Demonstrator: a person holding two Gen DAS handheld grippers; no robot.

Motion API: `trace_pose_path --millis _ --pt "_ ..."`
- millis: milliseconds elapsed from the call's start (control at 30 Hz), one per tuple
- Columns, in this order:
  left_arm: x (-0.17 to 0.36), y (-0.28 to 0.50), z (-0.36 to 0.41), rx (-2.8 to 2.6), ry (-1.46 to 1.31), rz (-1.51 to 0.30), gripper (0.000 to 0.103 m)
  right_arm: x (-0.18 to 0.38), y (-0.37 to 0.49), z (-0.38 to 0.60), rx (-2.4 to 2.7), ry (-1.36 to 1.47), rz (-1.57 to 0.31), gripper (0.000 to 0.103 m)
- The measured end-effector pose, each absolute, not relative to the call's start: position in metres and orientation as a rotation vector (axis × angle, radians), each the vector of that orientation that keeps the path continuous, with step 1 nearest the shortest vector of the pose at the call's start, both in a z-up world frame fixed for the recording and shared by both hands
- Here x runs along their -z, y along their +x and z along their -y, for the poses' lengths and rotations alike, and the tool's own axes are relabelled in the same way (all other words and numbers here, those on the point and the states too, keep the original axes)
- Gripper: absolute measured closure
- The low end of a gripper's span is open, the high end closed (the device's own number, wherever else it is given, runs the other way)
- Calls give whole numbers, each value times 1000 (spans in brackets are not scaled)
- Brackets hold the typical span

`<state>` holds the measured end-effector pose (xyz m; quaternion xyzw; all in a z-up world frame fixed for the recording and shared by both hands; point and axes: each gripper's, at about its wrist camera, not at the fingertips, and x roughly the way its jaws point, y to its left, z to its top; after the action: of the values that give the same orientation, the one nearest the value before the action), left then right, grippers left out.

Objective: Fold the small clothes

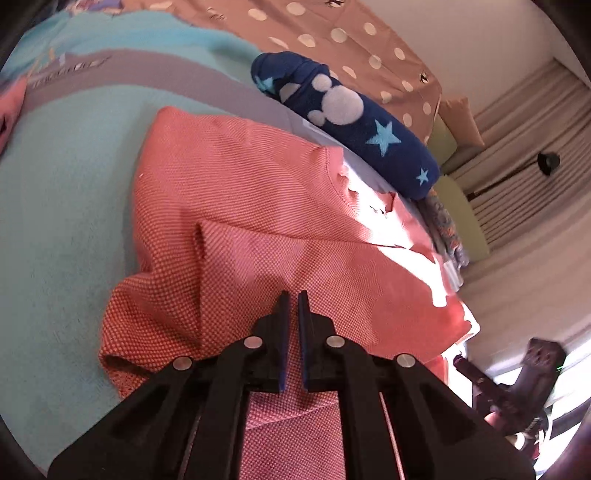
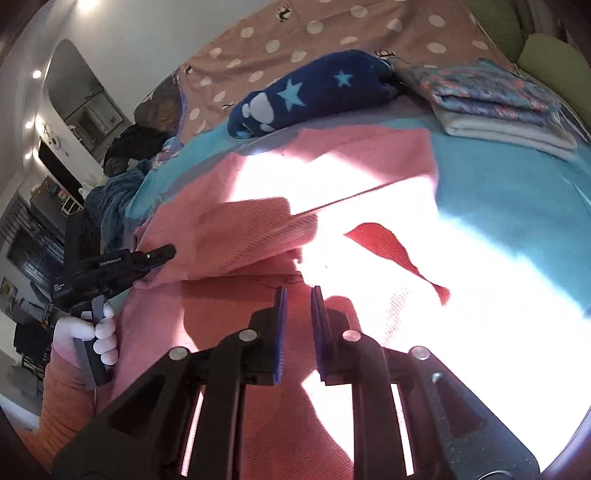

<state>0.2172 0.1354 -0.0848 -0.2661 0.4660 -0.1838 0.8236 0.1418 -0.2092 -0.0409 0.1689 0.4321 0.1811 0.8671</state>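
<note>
A pink knit garment (image 1: 240, 184) lies spread on the turquoise bed cover (image 1: 55, 203), partly folded, with a flap doubled over its near side. My left gripper (image 1: 293, 293) is low over it with the jaws almost together, pinching a fold of the pink cloth. In the right wrist view the same garment (image 2: 351, 158) is half washed out by sunlight, and the left gripper (image 2: 171, 253) holds its left edge, carried by a white-gloved hand (image 2: 99, 332). My right gripper (image 2: 298, 290) hovers over the near part of the garment, jaws slightly apart, with nothing pinched.
A rolled dark blue blanket (image 2: 314, 96) with stars lies behind the garment. A stack of folded clothes (image 2: 491, 99) sits at the back right on the turquoise cover (image 2: 509, 192). A brown polka-dot cover (image 2: 332, 29) lies beyond. Bright sunlight falls across the right side.
</note>
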Motion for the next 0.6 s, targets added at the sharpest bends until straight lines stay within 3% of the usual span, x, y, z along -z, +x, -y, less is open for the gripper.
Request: trace_pose_path --millis 200,300,367,600 --pt "81 213 -125 350 -461 -972 99 40 160 178 -425 271 -910 90" --pt "79 213 -121 335 -423 -974 99 48 180 163 -378 246 -952 96" --pt "80 213 -121 334 -417 -972 99 51 189 177 -275 314 -922 103" --pt "81 213 -119 330 -401 -961 99 60 162 262 22 504 -895 103"
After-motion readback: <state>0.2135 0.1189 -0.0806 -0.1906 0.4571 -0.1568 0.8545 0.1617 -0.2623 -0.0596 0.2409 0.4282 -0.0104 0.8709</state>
